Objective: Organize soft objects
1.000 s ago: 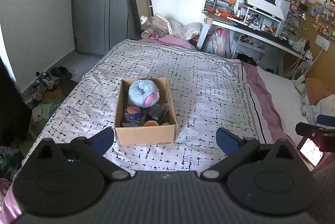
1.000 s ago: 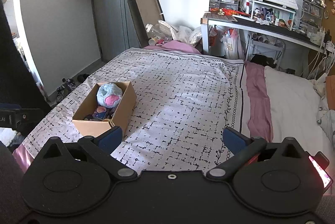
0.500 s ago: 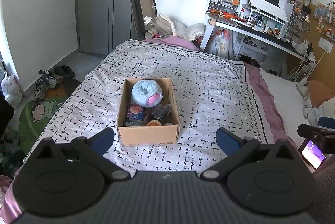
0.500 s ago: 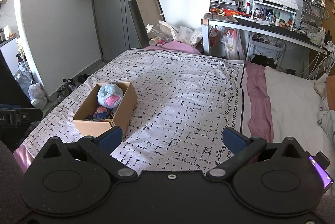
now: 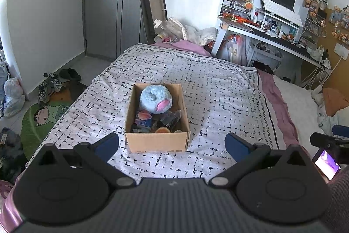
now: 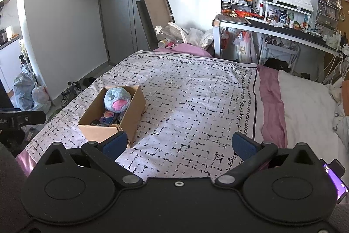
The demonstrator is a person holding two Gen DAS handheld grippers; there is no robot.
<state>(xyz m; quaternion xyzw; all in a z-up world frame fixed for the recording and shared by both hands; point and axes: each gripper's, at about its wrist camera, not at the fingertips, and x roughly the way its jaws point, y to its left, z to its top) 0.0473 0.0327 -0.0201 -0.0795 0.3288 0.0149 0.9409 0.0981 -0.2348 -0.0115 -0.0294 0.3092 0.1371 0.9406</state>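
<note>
An open cardboard box (image 5: 157, 142) (image 6: 135, 106) sits on the patterned bedspread. Inside it lies a fluffy blue plush with a pink patch (image 5: 156, 101) (image 6: 116, 100), on top of several smaller soft items (image 5: 150, 121). My left gripper (image 5: 172, 145) is open, held back from the box's near wall, nothing between its blue pads. My right gripper (image 6: 178, 147) is open too, over the bedspread to the right of the box, and holds nothing.
The bedspread (image 6: 196, 97) stretches far and right of the box. A pink sheet and white pillow (image 6: 305, 102) lie at the right. A cluttered desk (image 6: 272, 26) stands beyond the bed. Shoes and bags (image 5: 50, 84) lie on the floor at the left.
The left wrist view has risen and tilted up slightly, showing more of the door and floor at the left. The box and its contents have not moved. Both grippers stay open.
</note>
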